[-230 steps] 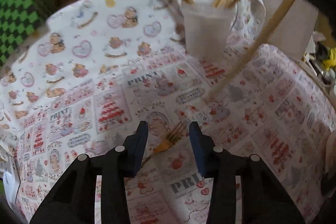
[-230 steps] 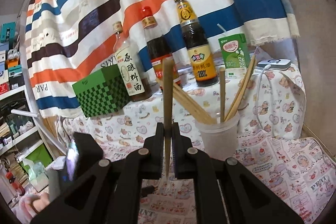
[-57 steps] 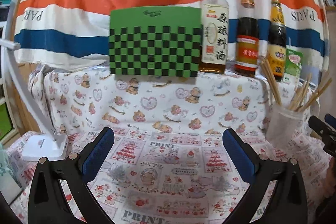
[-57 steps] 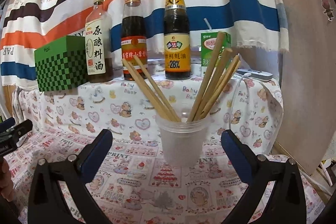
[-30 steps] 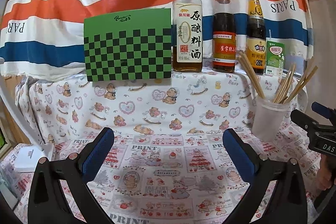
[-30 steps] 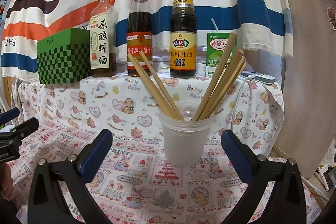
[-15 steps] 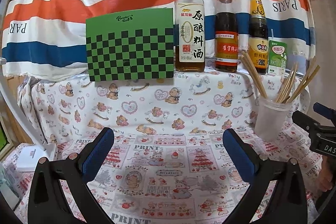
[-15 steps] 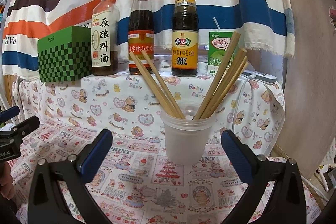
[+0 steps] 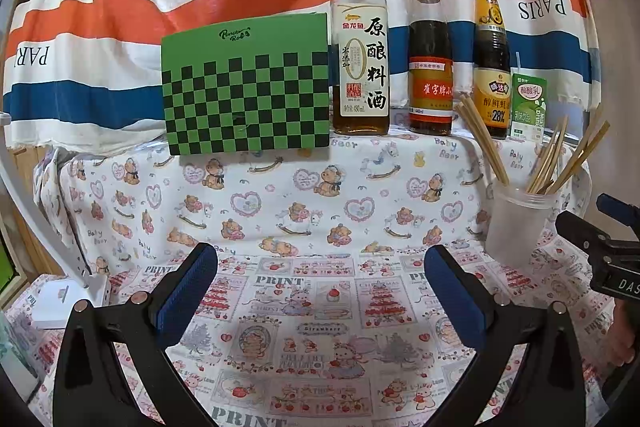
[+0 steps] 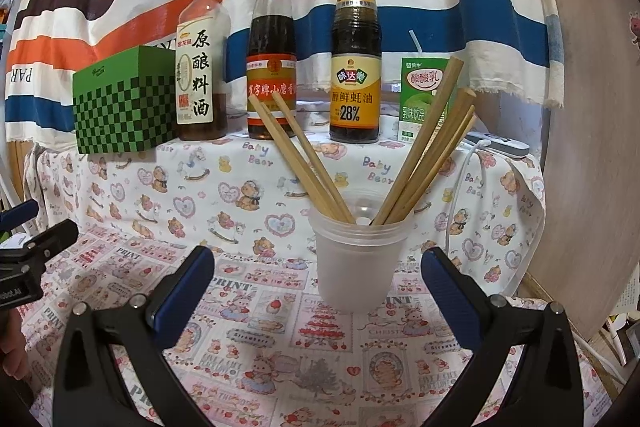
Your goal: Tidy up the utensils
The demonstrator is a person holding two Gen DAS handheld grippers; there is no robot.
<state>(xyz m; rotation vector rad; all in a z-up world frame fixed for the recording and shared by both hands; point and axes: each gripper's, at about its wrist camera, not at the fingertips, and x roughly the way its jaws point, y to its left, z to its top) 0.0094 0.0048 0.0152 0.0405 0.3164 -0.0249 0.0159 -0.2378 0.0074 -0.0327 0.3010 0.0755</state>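
A translucent plastic cup (image 10: 358, 263) stands upright on the patterned cloth and holds several wooden chopsticks (image 10: 426, 147) fanned left and right. My right gripper (image 10: 318, 291) is wide open and empty, with the cup just beyond and between its fingers. The cup also shows at the right of the left wrist view (image 9: 516, 223) with its chopsticks (image 9: 482, 143). My left gripper (image 9: 320, 291) is wide open and empty above bare cloth, well left of the cup. The right gripper's tip (image 9: 600, 247) shows at that view's right edge.
On a raised shelf behind stand a green checkered box (image 9: 246, 87), three sauce bottles (image 10: 356, 51) and a green drink carton (image 10: 420, 99). A striped cloth hangs behind. A white lamp base (image 9: 60, 301) sits at the far left. A white cable (image 10: 460, 183) hangs beside the cup.
Both grippers have barely shifted over the last second and stay wide open. Earlier the right gripper held a chopstick, which now stands in the cup; the fork near the left gripper is out of view.
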